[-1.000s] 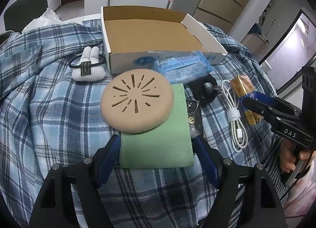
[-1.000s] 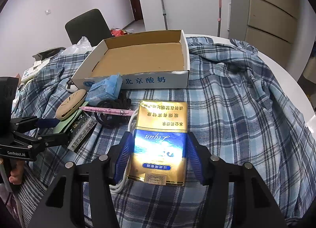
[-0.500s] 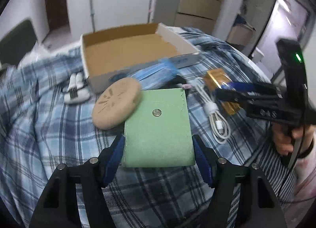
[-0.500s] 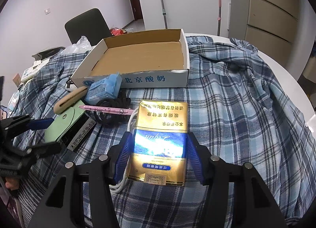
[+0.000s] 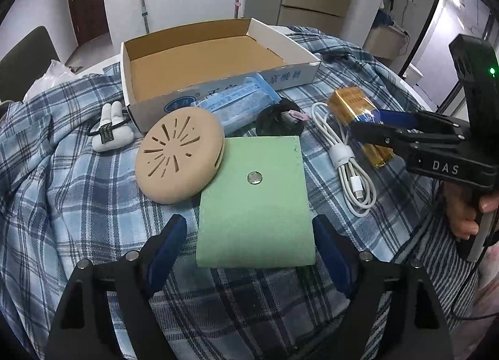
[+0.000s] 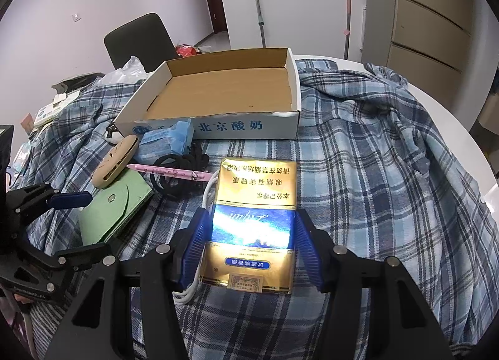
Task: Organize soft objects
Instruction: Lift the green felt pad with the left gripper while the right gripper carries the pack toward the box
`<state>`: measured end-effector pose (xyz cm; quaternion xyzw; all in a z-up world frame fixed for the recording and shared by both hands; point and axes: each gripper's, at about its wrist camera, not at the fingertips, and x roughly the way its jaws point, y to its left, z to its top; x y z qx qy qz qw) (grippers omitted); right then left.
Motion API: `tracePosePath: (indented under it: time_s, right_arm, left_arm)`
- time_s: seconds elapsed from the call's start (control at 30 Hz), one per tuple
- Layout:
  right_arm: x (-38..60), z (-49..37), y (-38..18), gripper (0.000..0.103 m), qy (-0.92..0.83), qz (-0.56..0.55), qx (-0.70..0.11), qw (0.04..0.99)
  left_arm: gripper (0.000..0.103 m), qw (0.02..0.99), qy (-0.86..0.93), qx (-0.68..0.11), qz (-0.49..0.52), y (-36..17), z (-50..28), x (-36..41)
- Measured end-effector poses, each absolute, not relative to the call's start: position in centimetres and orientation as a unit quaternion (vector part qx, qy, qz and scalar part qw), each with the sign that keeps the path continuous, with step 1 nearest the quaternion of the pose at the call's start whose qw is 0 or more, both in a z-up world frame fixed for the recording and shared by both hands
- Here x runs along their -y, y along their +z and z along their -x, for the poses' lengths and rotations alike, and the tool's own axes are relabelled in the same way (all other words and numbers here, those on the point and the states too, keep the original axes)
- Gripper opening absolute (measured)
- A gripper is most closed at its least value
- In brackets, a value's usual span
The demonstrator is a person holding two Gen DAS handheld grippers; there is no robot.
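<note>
A green felt pouch [image 5: 255,204] lies on the plaid cloth, with a snap button on top. My left gripper [image 5: 249,235] is open and its blue pads flank the pouch's near end without visibly pressing it. A tan round perforated pad [image 5: 181,154] leans on the pouch's left corner. My right gripper [image 6: 252,244] is open around a gold and blue cigarette pack [image 6: 252,219] lying flat on the cloth. An open cardboard box [image 5: 215,57] stands behind, empty inside. The pouch also shows in the right wrist view [image 6: 115,204].
A blue tissue pack [image 5: 237,101] leans on the box front. A white plush hair tie [image 5: 110,129], black hair bands [image 6: 177,173], a pink pen [image 6: 174,171] and a white cable [image 5: 346,157] lie around. A chair [image 6: 137,39] stands beyond the table.
The left gripper swung and pulled back slightly; the tan pad slid off the pouch top to its left corner, baring the snap. The right gripper has not moved.
</note>
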<state>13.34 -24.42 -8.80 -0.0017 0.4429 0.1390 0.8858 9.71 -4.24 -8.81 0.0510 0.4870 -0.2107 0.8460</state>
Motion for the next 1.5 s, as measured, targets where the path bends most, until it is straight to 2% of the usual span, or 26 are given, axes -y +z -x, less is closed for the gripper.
tracePosePath:
  time_s: [0.17,0.2,0.23,0.47,0.73,1.07,1.27,1.5]
  right_arm:
    - [24.4,-13.4,-8.9,0.055,0.138,0.003,-0.444,0.885]
    - [24.4,-13.4,-8.9,0.055,0.138,0.003,-0.444,0.885]
    - [24.4,-13.4,-8.9,0.055,0.138,0.003,-0.444,0.885]
    - [24.4,-13.1,-8.6,0.055,0.146,0.001,-0.432,0.890]
    - [24.2,-11.2,-6.4,0.055,0.154,0.006,-0.361,0.920]
    - [23.0,-9.1,0.9,0.055,0.138,0.034,-0.254,0.957]
    - [21.8,-10.7,6.3,0.055,0.136,0.041,-0.205,0.968]
    - [20.5,-14.5,9.4,0.055,0.113,0.026,-0.168,0.979]
  left_arm:
    - [0.084,0.835,-0.218,-0.504,-0.043,-9.4,-9.9,4.0]
    - [0.082,0.832,-0.222,-0.508,-0.038,-9.6,-10.0,4.0]
    - [0.071,0.830,-0.225,-0.509,-0.032,-9.6,-10.1,3.9]
    - [0.071,0.873,-0.236,-0.419,-0.084,-6.8,-7.3,5.1]
    - [0.071,0.926,-0.207,-0.310,-0.058,-2.6,-5.3,3.5]
    - [0.071,0.965,-0.140,-0.222,-0.029,5.2,-4.9,1.6]
    - [0.071,0.973,-0.114,-0.200,-0.018,9.1,-7.2,1.8]
    - [0.071,0.975,-0.094,-0.200,0.014,10.0,-12.5,2.2]
